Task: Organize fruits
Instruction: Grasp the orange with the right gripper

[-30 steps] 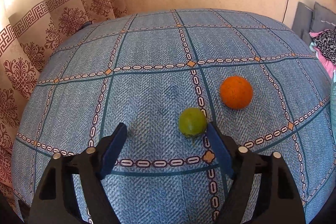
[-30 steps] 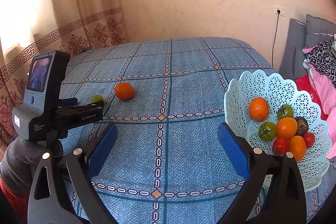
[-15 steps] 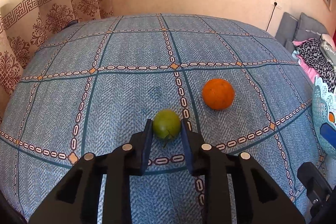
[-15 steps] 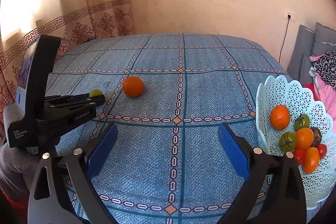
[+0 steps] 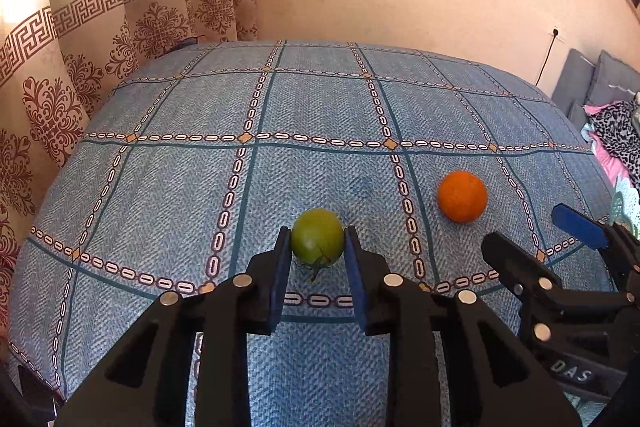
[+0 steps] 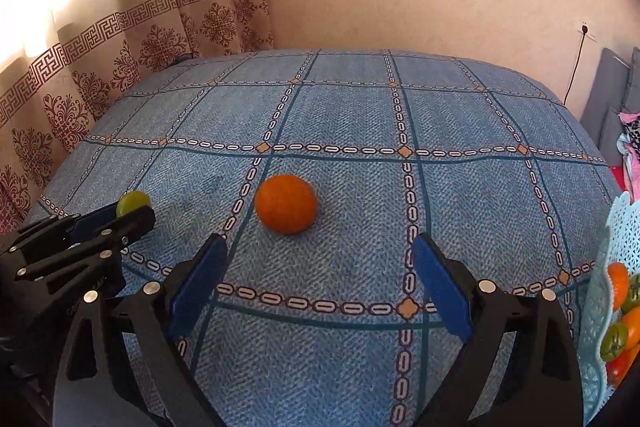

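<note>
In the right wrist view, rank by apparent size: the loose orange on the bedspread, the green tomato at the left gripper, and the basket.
1. Basket, though cut off by the frame edge.
2. Orange, nearer the camera.
3. Green tomato, partly hidden by the left gripper, so its true size is unsure.

Around the orange (image 6: pixel 285 203) the blue bedspread (image 6: pixel 460 195) lies bare on all sides, with the left gripper (image 6: pixel 132 213) near its left and the basket (image 6: pixel 612 255) well apart at right.
</note>
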Demonstrator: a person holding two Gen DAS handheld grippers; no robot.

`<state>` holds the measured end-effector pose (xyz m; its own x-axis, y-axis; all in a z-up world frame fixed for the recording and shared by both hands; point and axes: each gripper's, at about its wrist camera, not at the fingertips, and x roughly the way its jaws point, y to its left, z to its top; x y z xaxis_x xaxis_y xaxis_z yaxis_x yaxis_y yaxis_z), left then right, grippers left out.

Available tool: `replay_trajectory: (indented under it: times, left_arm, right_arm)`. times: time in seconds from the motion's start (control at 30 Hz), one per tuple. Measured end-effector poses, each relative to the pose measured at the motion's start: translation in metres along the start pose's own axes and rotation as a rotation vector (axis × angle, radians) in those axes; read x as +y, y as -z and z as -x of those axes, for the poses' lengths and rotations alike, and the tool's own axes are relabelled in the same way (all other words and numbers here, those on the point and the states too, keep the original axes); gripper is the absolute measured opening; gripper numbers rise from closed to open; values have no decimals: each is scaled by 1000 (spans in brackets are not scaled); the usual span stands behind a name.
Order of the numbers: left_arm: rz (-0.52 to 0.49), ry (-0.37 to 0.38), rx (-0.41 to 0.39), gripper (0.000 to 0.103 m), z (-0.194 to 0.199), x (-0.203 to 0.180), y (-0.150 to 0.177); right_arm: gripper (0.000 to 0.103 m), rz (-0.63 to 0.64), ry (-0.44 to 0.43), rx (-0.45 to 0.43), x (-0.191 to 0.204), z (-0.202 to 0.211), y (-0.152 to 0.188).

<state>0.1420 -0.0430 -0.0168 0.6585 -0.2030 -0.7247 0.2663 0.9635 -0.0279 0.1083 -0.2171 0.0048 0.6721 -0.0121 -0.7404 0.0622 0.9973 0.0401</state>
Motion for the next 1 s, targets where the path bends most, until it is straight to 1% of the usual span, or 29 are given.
replay_trajectory:
  times: [0.07, 0.13, 0.2, 0.23, 0.3, 0.37, 0.4, 0.5, 0.53, 0.6, 0.67, 1.0]
  left_arm:
    - [6, -3, 2, 27, 0, 3, 1]
    - [8, -19, 0, 27, -1, 6, 1]
    - [12, -31, 0, 27, -3, 9, 0]
    - [17, -29, 3, 27, -3, 11, -1]
    - [28, -17, 10, 27, -5, 15, -1]
    - [33, -12, 13, 27, -5, 17, -2]
    - [36, -9, 14, 27, -5, 18, -2]
    - [44, -1, 17, 27, -5, 19, -3]
    - [45, 1, 18, 27, -5, 20, -3]
    - [47, 5, 20, 27, -6, 20, -3]
    - [47, 9, 21, 27, -6, 20, -3]
    - [43, 18, 17, 27, -5, 17, -1]
  right_arm:
    - [80, -10, -8, 26, 2, -11, -5]
    - [76, -19, -17, 40, 5, -19, -10]
    - [70, -16, -20, 49, 8, -25, -13]
    - [69, -15, -21, 55, 10, -28, -14]
    - [62, -19, -27, 70, 12, -35, -17]
    - [61, -17, -17, 68, 14, -38, -19]
    - [57, -15, -13, 68, 15, -38, -19]
    - [49, -10, 6, 65, 18, -40, -19]
    - [48, -9, 6, 64, 18, -40, -18]
    - [42, -8, 0, 64, 20, -39, -18]
    - [41, -12, 0, 65, 20, -37, -16]
    - [41, -74, -29, 55, 15, -13, 1]
